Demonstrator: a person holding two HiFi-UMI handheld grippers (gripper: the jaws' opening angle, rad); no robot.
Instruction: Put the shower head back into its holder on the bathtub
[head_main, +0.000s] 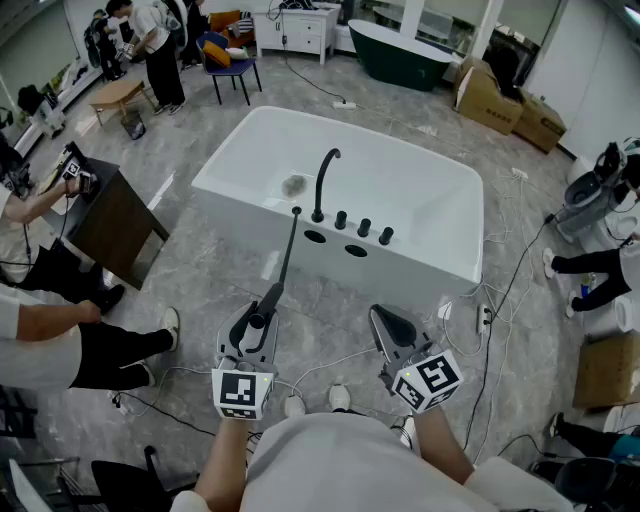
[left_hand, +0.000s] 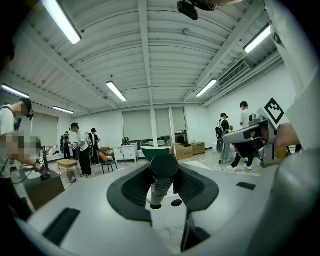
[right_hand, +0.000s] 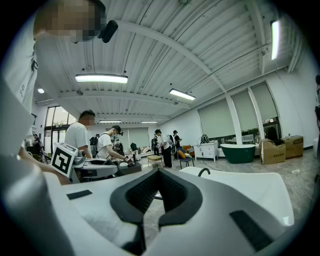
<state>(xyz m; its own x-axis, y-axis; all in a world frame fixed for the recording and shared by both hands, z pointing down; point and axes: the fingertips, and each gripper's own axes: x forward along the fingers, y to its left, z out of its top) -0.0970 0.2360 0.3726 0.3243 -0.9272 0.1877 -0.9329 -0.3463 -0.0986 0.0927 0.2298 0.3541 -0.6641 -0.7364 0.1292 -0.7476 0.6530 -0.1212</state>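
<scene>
At the bathtub's (head_main: 425, 268) near rim, left gripper (head_main: 262, 318) clamps the shower head (head_main: 284, 262) by its handle, tip near the faucet (head_main: 322, 185). Right gripper (head_main: 388, 325) closed, empty, short of the tub.

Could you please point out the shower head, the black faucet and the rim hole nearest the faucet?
shower head (head_main: 283, 262): head view, middle of its wand.
black faucet (head_main: 320, 190): head view, its upright stem.
rim hole (head_main: 315, 237): head view, its dark centre.
</scene>
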